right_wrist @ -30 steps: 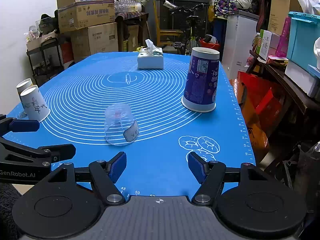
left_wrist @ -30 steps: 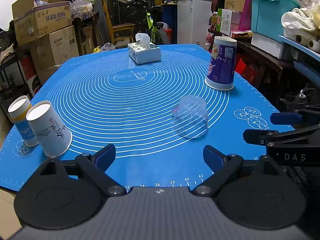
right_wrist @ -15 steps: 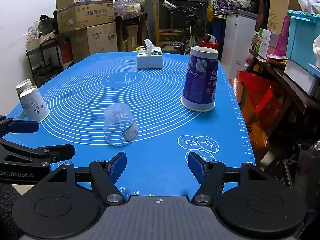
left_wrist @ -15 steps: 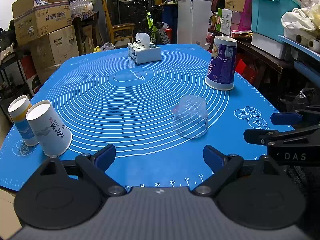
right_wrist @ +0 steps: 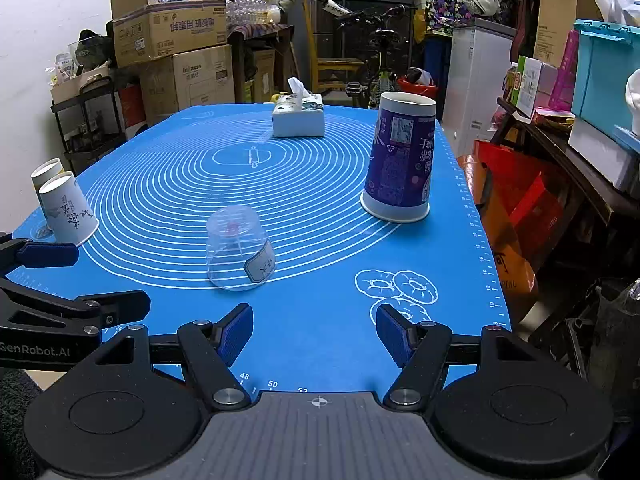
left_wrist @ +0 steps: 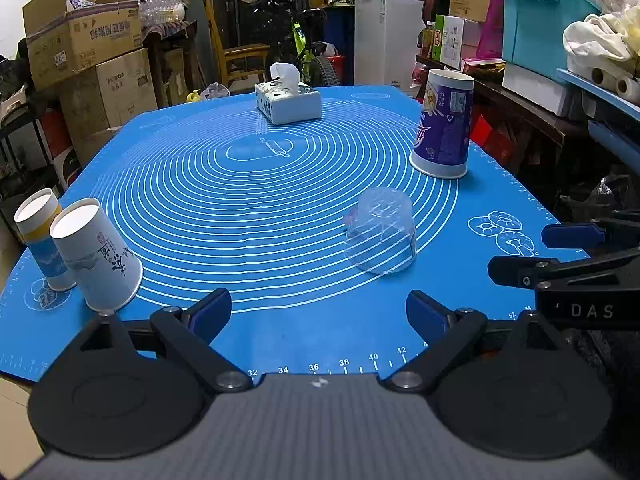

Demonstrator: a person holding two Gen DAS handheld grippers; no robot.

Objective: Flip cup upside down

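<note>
Clear thin plastic cup (right_wrist: pixel 239 249) stood mouth-down at lower centre-left of the right view, on the blue silicone mat (right_wrist: pixel 320 320). Judged light, flexible, slippery; grip mid-wall gently. Left gripper (left_wrist: pixel 319 314) and right gripper (right_wrist: pixel 314 334) were both spread, empty.

Clear glossy plastic cup (right_wrist: pixel 239 249); matt blue mat (right_wrist: pixel 320 320); paper purple cup (right_wrist: pixel 400 164); ribbed blue fingers (right_wrist: pixel 236 334).

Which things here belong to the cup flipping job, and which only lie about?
Job: clear plastic cup, purple paper cup, white paper cup, blue-banded paper cup, all mouth-down already.

Lying about: tissue box, blue mat.
</note>
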